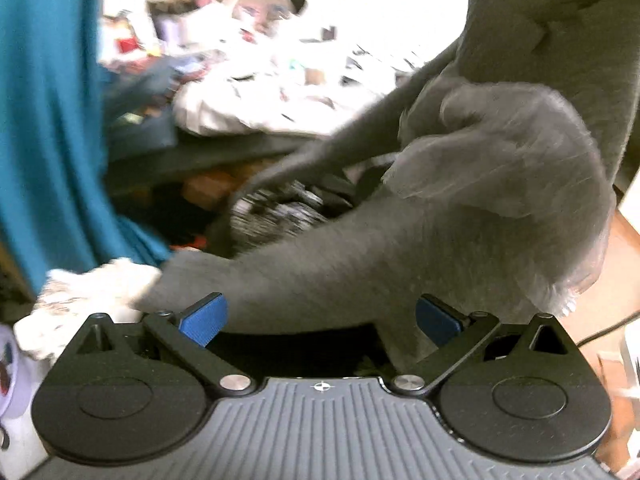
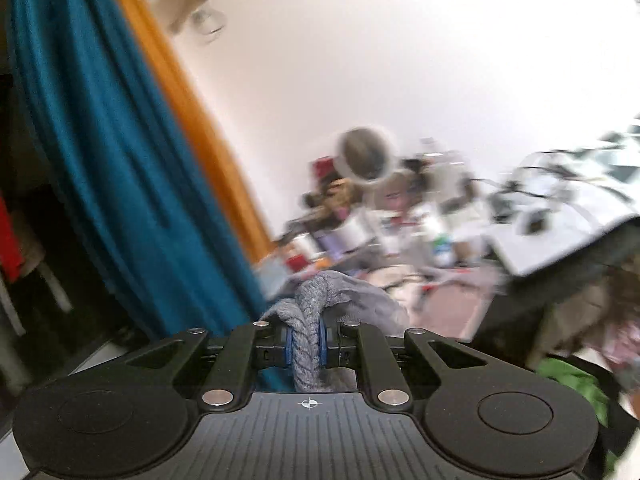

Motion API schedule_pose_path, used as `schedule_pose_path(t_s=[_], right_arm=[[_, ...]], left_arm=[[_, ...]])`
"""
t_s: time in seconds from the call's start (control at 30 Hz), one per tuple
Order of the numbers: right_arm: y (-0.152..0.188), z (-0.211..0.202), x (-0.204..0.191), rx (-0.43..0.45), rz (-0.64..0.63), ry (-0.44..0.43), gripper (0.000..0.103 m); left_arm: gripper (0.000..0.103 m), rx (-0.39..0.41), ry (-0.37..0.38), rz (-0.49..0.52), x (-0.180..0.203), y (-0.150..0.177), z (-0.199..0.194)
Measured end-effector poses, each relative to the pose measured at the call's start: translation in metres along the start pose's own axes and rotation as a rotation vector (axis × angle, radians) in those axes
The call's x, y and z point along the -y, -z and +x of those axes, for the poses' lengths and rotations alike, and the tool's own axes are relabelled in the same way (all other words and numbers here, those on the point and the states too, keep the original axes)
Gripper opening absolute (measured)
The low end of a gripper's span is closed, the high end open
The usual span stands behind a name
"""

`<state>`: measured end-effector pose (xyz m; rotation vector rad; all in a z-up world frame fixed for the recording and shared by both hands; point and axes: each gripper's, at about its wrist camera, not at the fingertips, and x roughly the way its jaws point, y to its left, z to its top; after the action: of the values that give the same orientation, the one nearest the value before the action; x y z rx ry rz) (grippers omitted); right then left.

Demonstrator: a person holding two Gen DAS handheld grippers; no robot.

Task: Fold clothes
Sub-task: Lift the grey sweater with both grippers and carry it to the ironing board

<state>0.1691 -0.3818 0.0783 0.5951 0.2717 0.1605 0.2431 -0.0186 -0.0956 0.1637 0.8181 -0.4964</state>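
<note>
Grey knit garment (image 1: 420, 248), bunched and hanging, one fold (image 2: 308, 336) pinched upright.

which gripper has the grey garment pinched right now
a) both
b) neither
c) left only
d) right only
d) In the right wrist view the right gripper has its jaws closed on a bunched fold of the grey garment, while in the left wrist view the left gripper has its jaws spread wide, with the cloth only draped in front of them.
</note>
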Motion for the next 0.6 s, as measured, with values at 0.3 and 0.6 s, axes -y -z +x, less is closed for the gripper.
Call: schedule_pose_path(t_s=[0.3, 0.6], right_arm=[[0.068, -0.041, 0.087, -0.006, 0.238, 0.242, 0.011], [0.085, -0.041, 0.133, -0.001, 0.372, 0.282, 0.011]], left_arm=[[0.102, -0.198, -0.070, 0.189, 0.026, 0.002, 0.079], [0.102, -0.102, -0.225, 0.751, 0.087, 0.020, 0.097]])
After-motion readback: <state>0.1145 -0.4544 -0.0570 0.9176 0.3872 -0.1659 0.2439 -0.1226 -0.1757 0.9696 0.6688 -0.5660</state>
